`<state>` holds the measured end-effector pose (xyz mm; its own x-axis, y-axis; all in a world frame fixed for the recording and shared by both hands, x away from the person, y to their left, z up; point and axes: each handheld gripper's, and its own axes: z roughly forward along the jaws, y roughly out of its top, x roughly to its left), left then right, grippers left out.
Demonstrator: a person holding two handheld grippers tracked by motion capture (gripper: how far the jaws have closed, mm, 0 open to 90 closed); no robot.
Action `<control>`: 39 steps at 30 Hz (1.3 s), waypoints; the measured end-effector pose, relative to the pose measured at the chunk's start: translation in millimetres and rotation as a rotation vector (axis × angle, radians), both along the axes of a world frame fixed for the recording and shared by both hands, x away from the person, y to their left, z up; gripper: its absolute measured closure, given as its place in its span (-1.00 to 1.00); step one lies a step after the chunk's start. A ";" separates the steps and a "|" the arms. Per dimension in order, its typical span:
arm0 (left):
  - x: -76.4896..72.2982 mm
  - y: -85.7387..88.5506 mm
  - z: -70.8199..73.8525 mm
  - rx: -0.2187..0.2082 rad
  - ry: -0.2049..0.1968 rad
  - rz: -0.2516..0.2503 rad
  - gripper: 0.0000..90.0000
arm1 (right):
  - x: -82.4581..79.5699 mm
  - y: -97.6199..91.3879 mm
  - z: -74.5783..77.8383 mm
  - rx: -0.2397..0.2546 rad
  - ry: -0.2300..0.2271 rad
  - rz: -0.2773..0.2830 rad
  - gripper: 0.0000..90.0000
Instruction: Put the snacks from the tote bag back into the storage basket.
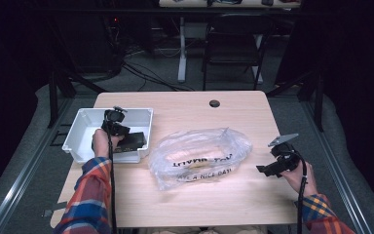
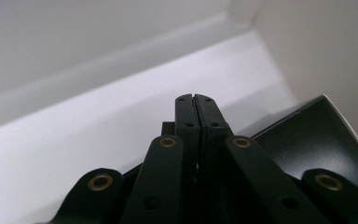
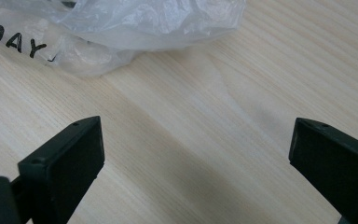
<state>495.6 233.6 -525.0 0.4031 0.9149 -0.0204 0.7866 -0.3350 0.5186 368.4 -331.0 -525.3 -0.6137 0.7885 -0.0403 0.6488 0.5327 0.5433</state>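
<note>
R claw [image 1: 265,169]: near desk edge, R side; jaws spread wide, nothing btwn, low over bare wood.
Desk [image 1: 233,195]: light wood; person's plaid sleeves come in from bottom.
Plastic bag [image 1: 199,153]: clear, crumpled, black lettering; lies mid-desk btwn the 2 claws, just left of R claw.
L claw [image 2: 196,100]: inside white bin, jaws pressed together, nothing btwn.
Black box [image 1: 132,141]: in bin, at its R wall, just beside L claw.
White bin [image 1: 78,127]: L side of desk, beside bag.
</note>
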 end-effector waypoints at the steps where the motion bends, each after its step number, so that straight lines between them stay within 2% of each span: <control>1: 0.0 0.0 0.0 0.000 0.000 0.000 0.97 | -0.1 0.0 0.0 0.000 0.000 0.000 -0.94; 8: -5.6 4.9 -0.7 -0.007 0.007 0.008 0.97 | 0.1 1.4 0.1 0.002 0.004 0.005 -0.94; 11: -5.9 7.2 -0.8 -0.008 0.014 0.027 0.95 | 0.1 1.4 -0.1 0.002 0.003 0.000 -0.94; 16: -7.1 12.3 -0.2 0.021 0.013 0.087 0.90 | -0.1 0.9 0.0 0.003 0.001 0.000 -0.94; 20: -8.3 14.8 0.0 0.016 0.019 0.078 0.90 | -0.2 0.9 0.1 0.001 -0.002 -0.002 -0.94; 26: -9.9 15.2 0.8 0.028 0.029 0.092 0.87 | 0.0 1.0 0.2 0.002 -0.001 0.001 -0.94; 27: -10.6 16.4 1.6 0.040 0.018 0.115 0.84 | 0.0 1.1 0.4 0.002 0.002 0.004 -0.94; 28: -10.6 16.4 1.6 0.040 0.018 0.115 0.84 | 0.0 1.1 0.4 0.002 0.002 0.004 -0.94; 29: -10.9 19.3 2.1 0.067 0.013 0.132 0.83 | 0.0 1.1 0.1 0.003 0.000 0.000 -0.94; 31: -11.1 22.1 1.6 0.074 0.017 0.144 0.82 | 0.1 1.1 0.1 0.002 0.002 0.001 -0.94; 39: -13.8 25.2 0.9 0.069 0.032 0.155 0.83 | -0.1 1.1 0.3 0.002 -0.002 0.000 -0.94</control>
